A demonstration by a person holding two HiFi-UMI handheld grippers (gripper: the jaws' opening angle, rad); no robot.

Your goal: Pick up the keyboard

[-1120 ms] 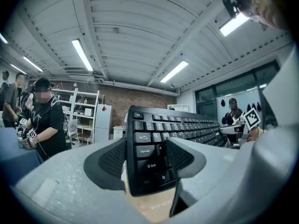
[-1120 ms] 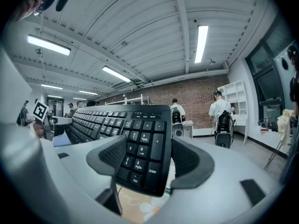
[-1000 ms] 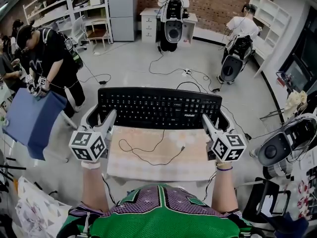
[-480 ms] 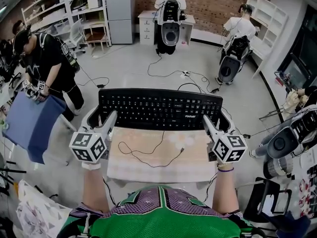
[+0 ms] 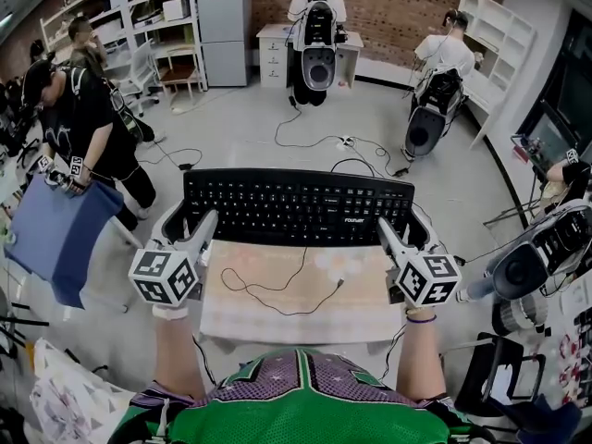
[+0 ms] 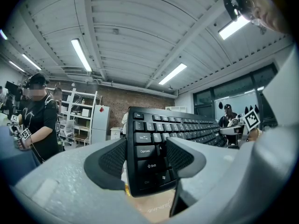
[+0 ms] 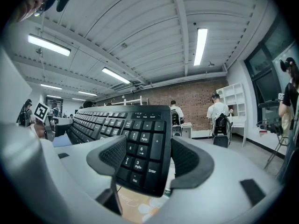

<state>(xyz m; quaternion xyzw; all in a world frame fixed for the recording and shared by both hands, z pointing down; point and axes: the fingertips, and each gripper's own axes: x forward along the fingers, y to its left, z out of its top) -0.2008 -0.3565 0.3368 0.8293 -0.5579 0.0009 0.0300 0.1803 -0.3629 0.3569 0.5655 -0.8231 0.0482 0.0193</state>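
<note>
The black keyboard [image 5: 296,206] hangs level over the far edge of the table, held by its two short ends. My left gripper [image 5: 188,227] is shut on its left end, and in the left gripper view its jaws clamp the Caps Lock and Shift corner of the keyboard [image 6: 149,157]. My right gripper [image 5: 408,230] is shut on the number-pad end, which fills the gap between the jaws in the right gripper view, where the keyboard [image 7: 140,157] tilts up away from the table.
Below lies a small table [image 5: 277,322] with a pale floral cover and a thin black cable [image 5: 277,289] looped on it. A person holding a blue board [image 5: 55,225] stands at left. Grey machines [image 5: 536,257] stand at right, and cables cross the floor behind.
The keyboard stays clamped between both grippers with hardly any shift. The person with the blue board and others in the background have moved a little.
</note>
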